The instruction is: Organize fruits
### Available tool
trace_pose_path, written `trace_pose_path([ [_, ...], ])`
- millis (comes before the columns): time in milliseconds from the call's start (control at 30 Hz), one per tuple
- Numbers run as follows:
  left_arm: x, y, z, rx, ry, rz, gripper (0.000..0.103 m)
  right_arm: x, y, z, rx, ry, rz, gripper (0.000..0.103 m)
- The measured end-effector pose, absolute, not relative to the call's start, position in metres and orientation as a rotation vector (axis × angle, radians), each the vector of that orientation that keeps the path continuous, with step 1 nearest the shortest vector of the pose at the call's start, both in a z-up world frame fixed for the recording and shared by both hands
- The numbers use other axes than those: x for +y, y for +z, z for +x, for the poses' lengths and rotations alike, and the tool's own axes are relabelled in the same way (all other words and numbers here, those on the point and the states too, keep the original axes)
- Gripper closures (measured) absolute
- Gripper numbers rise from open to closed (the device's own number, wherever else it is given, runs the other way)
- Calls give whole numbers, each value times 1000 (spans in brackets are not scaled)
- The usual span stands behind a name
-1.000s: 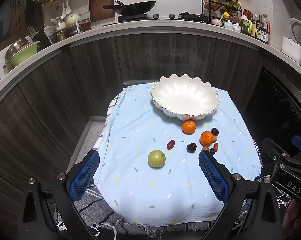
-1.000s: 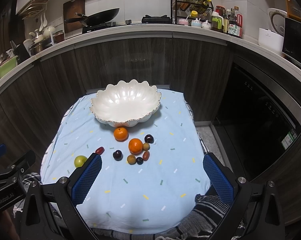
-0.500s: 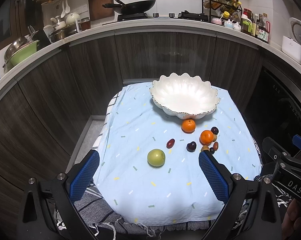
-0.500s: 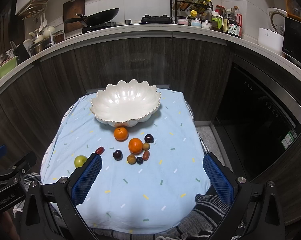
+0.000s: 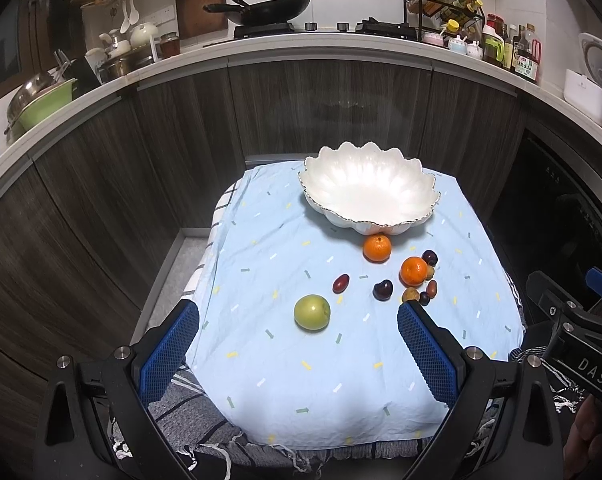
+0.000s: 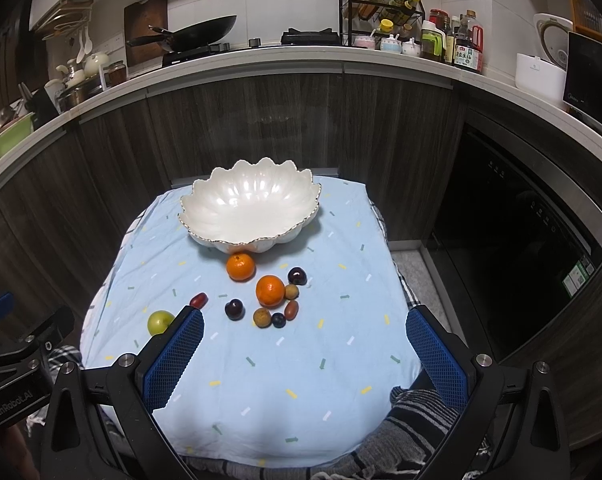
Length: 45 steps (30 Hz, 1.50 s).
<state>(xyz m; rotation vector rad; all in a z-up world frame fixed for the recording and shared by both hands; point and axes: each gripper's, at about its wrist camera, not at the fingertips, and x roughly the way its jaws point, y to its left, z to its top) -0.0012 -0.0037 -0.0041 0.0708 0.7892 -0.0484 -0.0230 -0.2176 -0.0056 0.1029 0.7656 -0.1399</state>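
Observation:
A white scalloped bowl (image 5: 369, 194) (image 6: 250, 210) stands empty at the far end of a small table under a light blue cloth (image 5: 285, 360). In front of it lie two oranges (image 5: 377, 248) (image 6: 270, 290), a green apple (image 5: 312, 313) (image 6: 160, 322), dark plums (image 5: 382, 290) (image 6: 234, 309) and several small brown and red fruits. My left gripper (image 5: 299, 352) is open, hovering over the near cloth just short of the apple. My right gripper (image 6: 305, 356) is open too, held above the near edge with nothing between its fingers.
Dark wooden cabinets curve around the table, close on the left and behind. A dark oven front (image 6: 521, 248) is at the right. The counter above carries a wok (image 5: 269, 6), bottles and a rice cooker. A striped grey cloth (image 6: 417, 436) hangs under the blue one.
Both grippers stay open and almost still. The view from the left one has shifted only slightly toward the table.

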Motion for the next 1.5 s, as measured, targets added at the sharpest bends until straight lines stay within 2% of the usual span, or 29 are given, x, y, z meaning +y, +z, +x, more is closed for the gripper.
trace_pose_path([
  [800, -2, -10, 3, 802, -46, 79, 2, -220, -4, -20, 768, -138, 101, 1],
  [1500, -2, -34, 35, 853, -48, 94, 2, -209, -33, 15, 827, -133, 89, 1],
])
